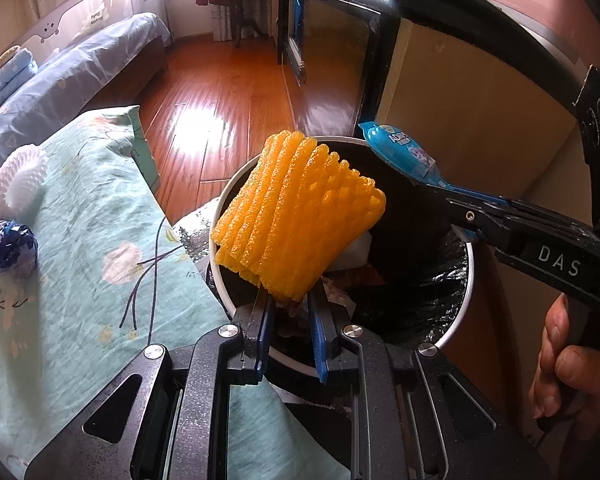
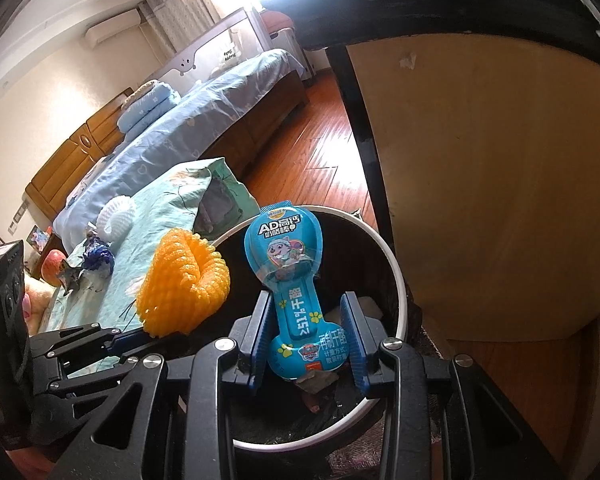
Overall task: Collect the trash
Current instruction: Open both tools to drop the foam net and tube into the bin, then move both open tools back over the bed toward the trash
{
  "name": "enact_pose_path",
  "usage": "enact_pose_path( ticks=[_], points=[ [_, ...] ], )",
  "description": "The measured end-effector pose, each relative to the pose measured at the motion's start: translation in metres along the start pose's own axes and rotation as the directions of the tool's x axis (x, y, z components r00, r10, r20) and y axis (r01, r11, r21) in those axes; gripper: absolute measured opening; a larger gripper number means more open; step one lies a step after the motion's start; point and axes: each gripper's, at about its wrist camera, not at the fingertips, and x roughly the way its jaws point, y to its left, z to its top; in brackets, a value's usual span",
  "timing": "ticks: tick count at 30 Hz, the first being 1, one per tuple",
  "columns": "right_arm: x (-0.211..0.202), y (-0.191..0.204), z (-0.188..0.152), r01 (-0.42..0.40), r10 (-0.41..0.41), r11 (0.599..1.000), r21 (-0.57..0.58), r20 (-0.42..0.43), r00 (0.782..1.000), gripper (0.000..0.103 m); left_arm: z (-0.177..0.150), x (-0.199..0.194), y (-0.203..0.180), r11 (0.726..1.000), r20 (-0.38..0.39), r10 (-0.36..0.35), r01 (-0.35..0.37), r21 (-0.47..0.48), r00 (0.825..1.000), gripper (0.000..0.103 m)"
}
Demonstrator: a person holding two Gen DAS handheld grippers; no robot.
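Left claw [image 1: 290, 304] is clamped on the bottom edge of the orange foam net [image 1: 300, 216], holding it upright over the near-left rim of the trash bin [image 1: 470, 276]. From the right wrist view the same net [image 2: 184, 284] hangs at the bin's left edge [image 2: 396, 268], pinched by the left claw's blue pads. Right claw [image 2: 306, 336] has the blue snack wrapper [image 2: 288, 264] standing between its pads, lower bulb end sitting in the gap; pads look spread wider than the wrapper's stem, so can't tell if they're actually pinching it. From the left wrist view the wrapper [image 1: 400, 152] sticks out past the right claw's tips [image 1: 444, 188], above the far side of the bin. Bin has a black liner with some scraps inside. Still on the bed [image 1: 80, 240]: white foam net [image 1: 18, 184] and a crumpled blue-and-white wrapper [image 1: 8, 248], near each other, well apart from the bin.
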Motion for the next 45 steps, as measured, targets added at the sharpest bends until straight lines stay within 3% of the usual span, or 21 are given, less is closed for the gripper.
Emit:
enact_pose_path(
  ticks=[3,5,6,9,13,18,23,30,39,45],
  points=[
    [0.001,-0.001,0.0,-0.003,0.003,1.0,0.009,-0.003,1.0,0.037,0.0,-0.001,0.0,1.0,-0.002,0.002,-0.002,0.0,1.0,0.024],
    [0.002,-0.004,0.001,-0.01,0.01,1.0,0.03,-0.008,1.0,0.039,-0.001,-0.005,0.002,1.0,0.012,0.002,-0.001,-0.01,1.0,0.05],
    [0.002,-0.007,0.001,-0.019,0.019,0.999,0.047,-0.011,1.0,0.045,-0.002,-0.009,0.003,1.0,0.027,0.007,-0.007,-0.013,1.0,0.054],
    [-0.002,-0.011,0.0,-0.028,0.028,0.997,0.07,0.0,1.0,0.061,-0.009,-0.019,0.007,1.0,0.05,0.023,-0.022,-0.016,0.998,0.056],
    [-0.009,-0.006,-0.001,-0.044,0.043,0.996,0.073,0.013,0.999,0.067,-0.021,-0.029,0.018,0.998,0.065,0.058,-0.056,-0.039,0.996,0.06],
    [-0.013,0.015,-0.005,-0.061,0.06,0.997,0.046,0.028,0.998,0.079,-0.045,-0.053,0.044,0.985,0.11,0.114,-0.098,-0.141,0.987,0.067],
    [-0.01,0.05,-0.009,-0.075,0.075,0.997,-0.015,0.027,0.997,0.081,-0.068,-0.076,0.076,0.961,0.132,0.178,-0.143,-0.236,0.975,0.075],
    [0.002,0.105,-0.016,-0.126,0.127,0.986,-0.109,-0.006,0.992,0.085,-0.104,-0.098,0.127,0.914,0.124,0.251,-0.193,-0.357,0.96,0.076],
    [0.022,0.171,-0.029,-0.19,0.18,0.959,-0.21,-0.067,0.981,0.086,-0.142,-0.12,0.187,0.835,0.097,0.328,-0.24,-0.496,0.94,0.076],
    [0.04,0.207,-0.037,-0.225,0.198,0.937,-0.266,-0.123,0.972,0.086,-0.157,-0.127,0.216,0.804,0.078,0.354,-0.261,-0.535,0.932,0.076]
  ],
)
